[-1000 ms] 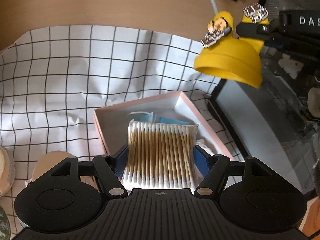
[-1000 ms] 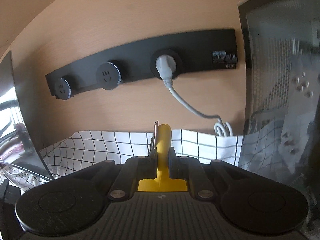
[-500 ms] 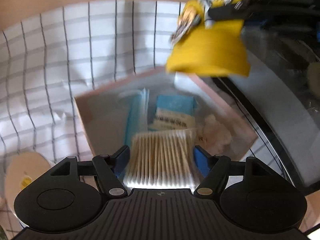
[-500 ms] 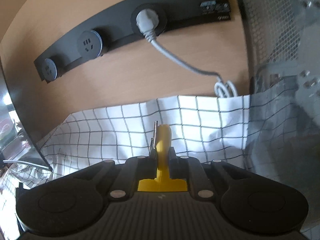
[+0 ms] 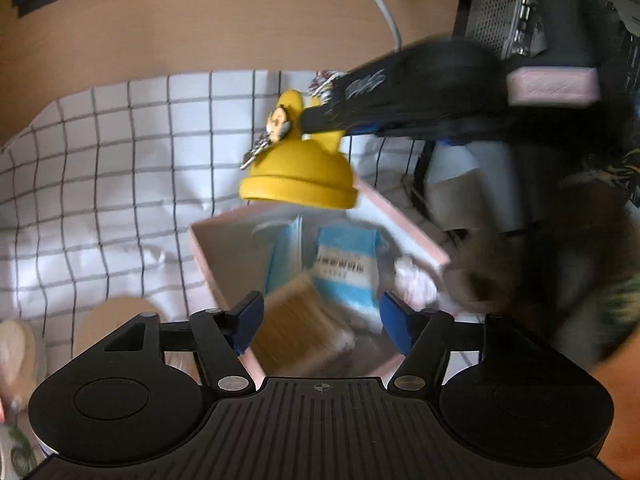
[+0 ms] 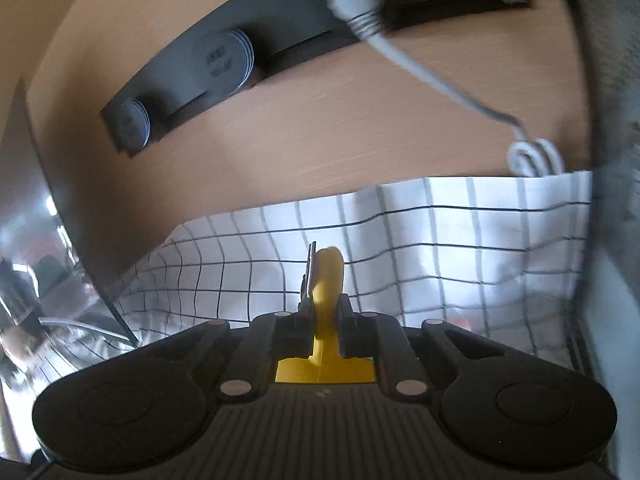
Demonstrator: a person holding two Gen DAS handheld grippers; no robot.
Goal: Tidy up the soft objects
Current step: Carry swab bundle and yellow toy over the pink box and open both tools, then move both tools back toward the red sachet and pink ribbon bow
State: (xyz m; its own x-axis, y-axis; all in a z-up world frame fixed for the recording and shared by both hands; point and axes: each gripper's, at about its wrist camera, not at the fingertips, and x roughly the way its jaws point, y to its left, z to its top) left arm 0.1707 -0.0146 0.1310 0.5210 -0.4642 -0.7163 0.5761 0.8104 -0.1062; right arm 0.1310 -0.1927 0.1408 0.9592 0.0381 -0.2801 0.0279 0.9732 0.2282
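Observation:
In the left wrist view my left gripper (image 5: 322, 314) is open above a pink box (image 5: 208, 256). A pack of cotton swabs (image 5: 298, 324) lies blurred in the box's near end, free of the fingers. Blue packets (image 5: 346, 264) and a white wad (image 5: 414, 280) also lie inside. My right gripper (image 5: 316, 118) comes in from the right and is shut on the top of a yellow hat with a keychain (image 5: 300, 172), held above the box's far edge. In the right wrist view the hat (image 6: 326, 292) sits pinched between the right gripper's (image 6: 326, 312) fingers.
A white checked cloth (image 5: 100, 184) covers the wooden desk. A black socket strip (image 6: 224, 60) with a white cable (image 6: 420, 72) runs along the back. A mesh computer case (image 5: 500, 4) stands at the right. Round beige items (image 5: 112, 320) lie at the near left.
My left gripper has opened and the cotton swab pack has dropped into the box. My right gripper has carried the yellow hat left and lower, over the box's far edge.

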